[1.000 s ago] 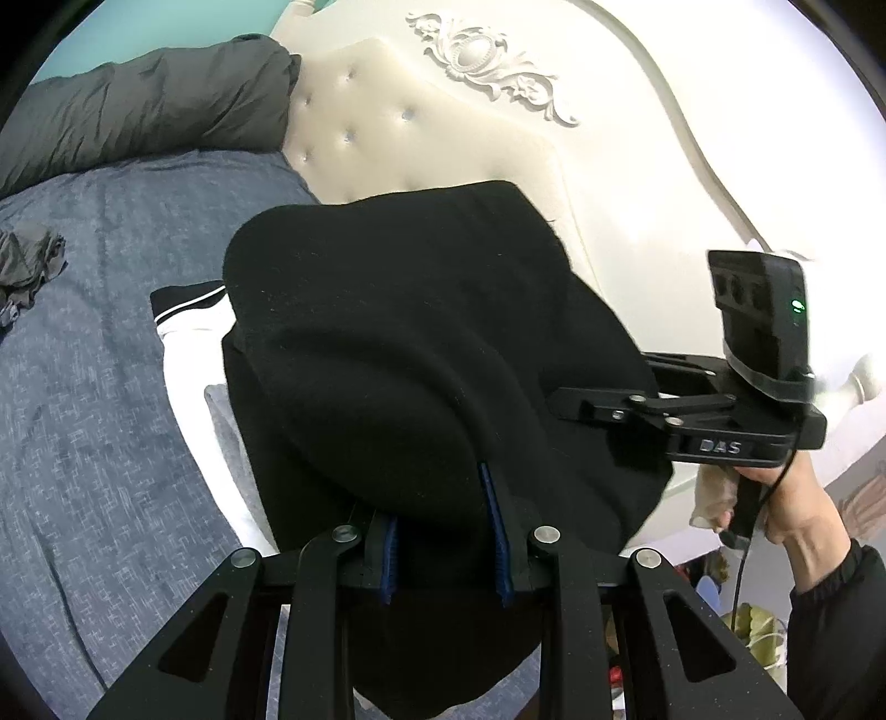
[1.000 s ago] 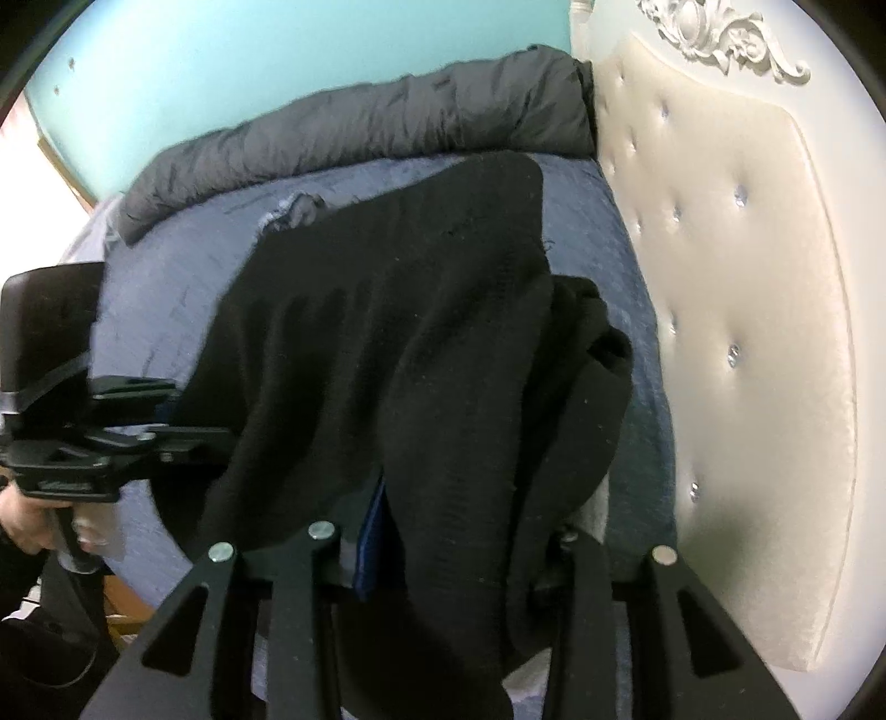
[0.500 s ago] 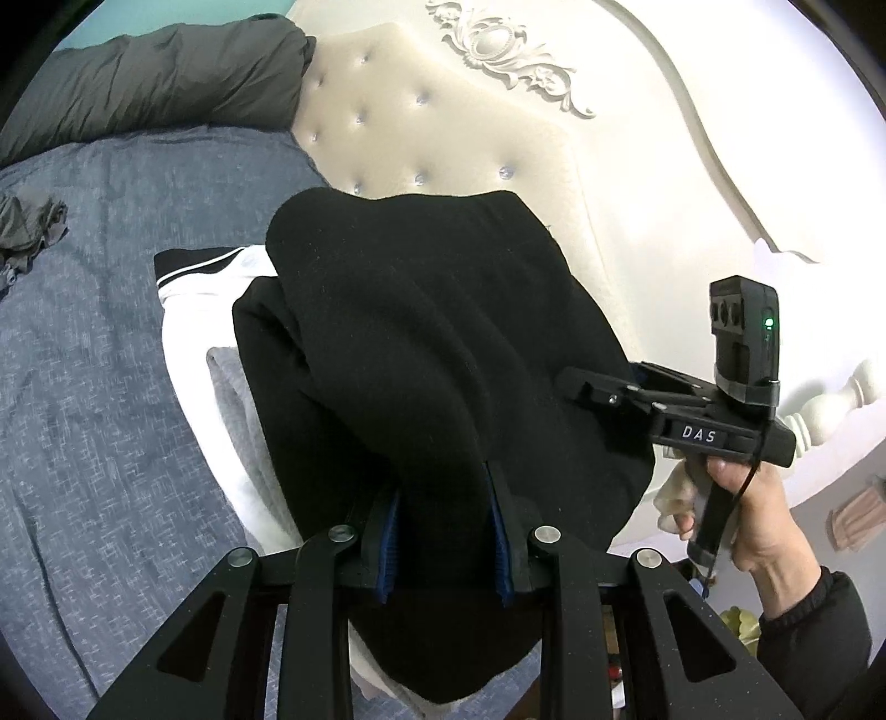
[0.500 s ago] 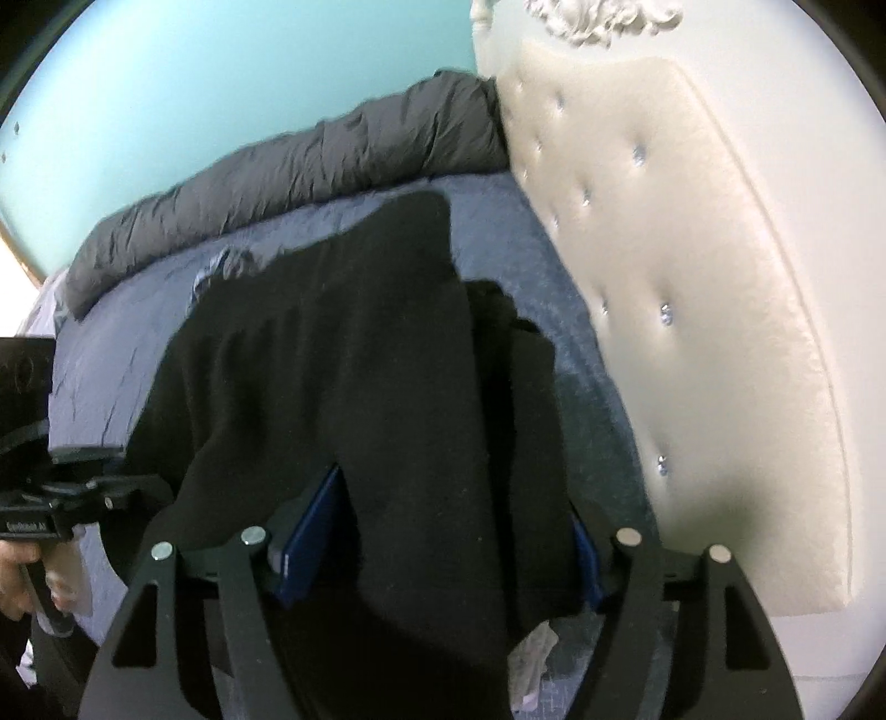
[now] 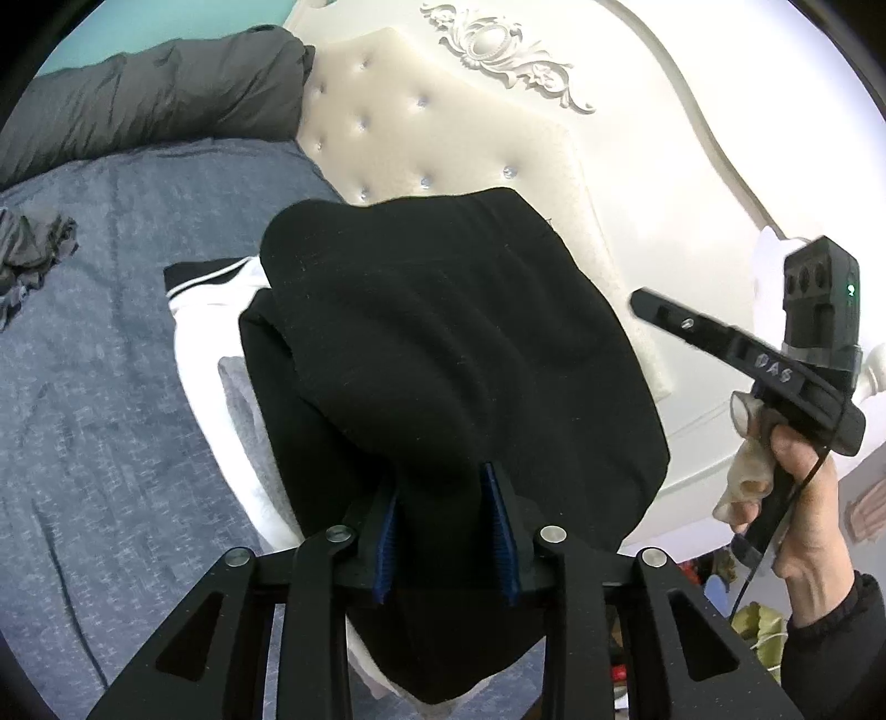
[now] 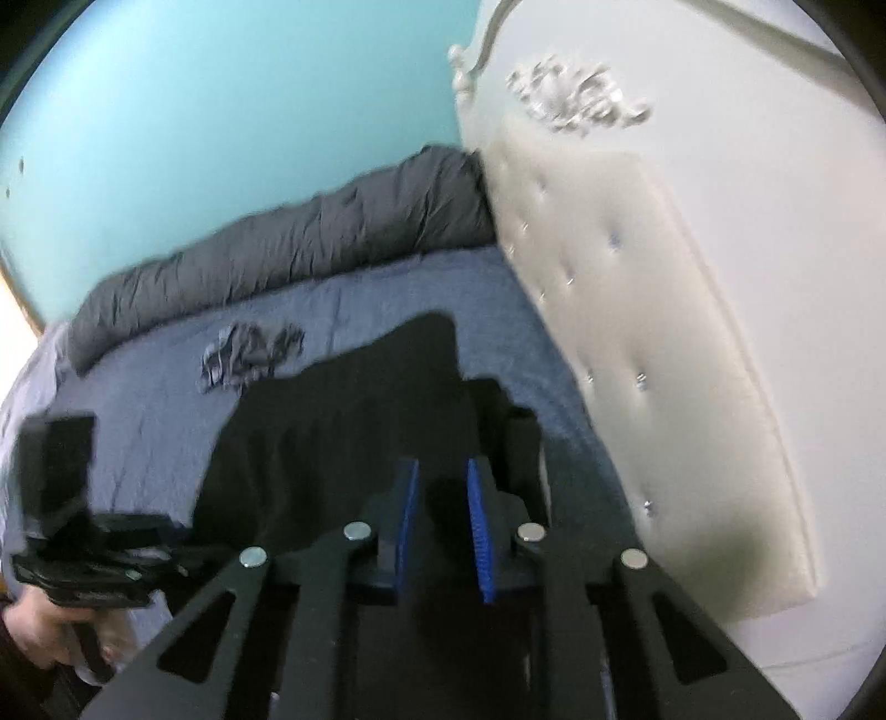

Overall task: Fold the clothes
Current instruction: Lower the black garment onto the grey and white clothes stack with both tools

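Left gripper (image 5: 443, 526) pinching black garment (image 5: 443, 343) draped over white clothing (image 5: 205, 343) near bed edge, headboard (image 5: 443, 149) close behind, open blue sheet (image 5: 99, 360) leftward, right gripper (image 6: 443, 526) parted, empty, blurred.

A blue-grey bed sheet (image 5: 99, 387) covers the mattress. At 11 o'clock in the left wrist view, a dark grey duvet (image 5: 149, 105) lies rolled along the far edge, touching the cream tufted headboard (image 5: 443, 138). The headboard has a carved white ornament (image 5: 498, 50) at 12 o'clock. In the right wrist view, a turquoise wall (image 6: 221, 111) stands behind the duvet.
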The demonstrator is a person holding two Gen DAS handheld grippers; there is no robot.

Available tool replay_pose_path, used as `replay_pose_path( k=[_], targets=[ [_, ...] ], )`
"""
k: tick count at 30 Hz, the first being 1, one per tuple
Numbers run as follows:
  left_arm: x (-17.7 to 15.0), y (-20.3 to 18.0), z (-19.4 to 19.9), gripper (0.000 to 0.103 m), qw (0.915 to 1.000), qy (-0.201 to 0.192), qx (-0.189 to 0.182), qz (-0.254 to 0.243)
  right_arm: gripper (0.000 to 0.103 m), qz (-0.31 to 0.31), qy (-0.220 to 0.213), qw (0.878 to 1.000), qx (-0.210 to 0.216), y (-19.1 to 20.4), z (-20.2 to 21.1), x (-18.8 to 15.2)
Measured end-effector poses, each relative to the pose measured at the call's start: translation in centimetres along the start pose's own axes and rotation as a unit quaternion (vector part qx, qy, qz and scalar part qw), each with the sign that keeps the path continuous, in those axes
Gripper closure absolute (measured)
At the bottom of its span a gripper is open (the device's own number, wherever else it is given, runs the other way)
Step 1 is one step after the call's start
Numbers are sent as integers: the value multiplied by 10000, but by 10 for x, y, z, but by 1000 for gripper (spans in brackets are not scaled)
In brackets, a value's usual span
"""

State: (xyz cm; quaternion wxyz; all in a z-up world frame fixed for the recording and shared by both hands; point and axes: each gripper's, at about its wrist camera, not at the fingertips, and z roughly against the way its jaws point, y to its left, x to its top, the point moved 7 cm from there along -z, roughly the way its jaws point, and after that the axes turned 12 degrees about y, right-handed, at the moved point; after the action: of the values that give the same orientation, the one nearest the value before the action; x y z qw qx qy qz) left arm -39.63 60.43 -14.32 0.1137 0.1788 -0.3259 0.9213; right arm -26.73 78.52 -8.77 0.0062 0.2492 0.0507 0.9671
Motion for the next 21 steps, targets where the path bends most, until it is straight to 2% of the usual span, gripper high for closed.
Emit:
replay_pose_path(
  k=[2, 7, 14, 21],
  targets=[
    [0, 1, 11, 70, 9999, -128, 100, -10, 88, 21, 186, 9998, -77, 0, -13, -5],
    [1, 3, 35, 70, 9985, -417, 349, -74, 89, -215, 207, 9995, -117, -17, -28, -12],
    [8, -40, 13, 70, 9934, -182, 613, -956, 89, -363, 216, 9991, -43, -21, -38, -20],
    [-3, -26, -23, 70, 9906, 244, 924, -977, 90, -585, 271, 9979, -49, -36, -52, -36]
  ],
)
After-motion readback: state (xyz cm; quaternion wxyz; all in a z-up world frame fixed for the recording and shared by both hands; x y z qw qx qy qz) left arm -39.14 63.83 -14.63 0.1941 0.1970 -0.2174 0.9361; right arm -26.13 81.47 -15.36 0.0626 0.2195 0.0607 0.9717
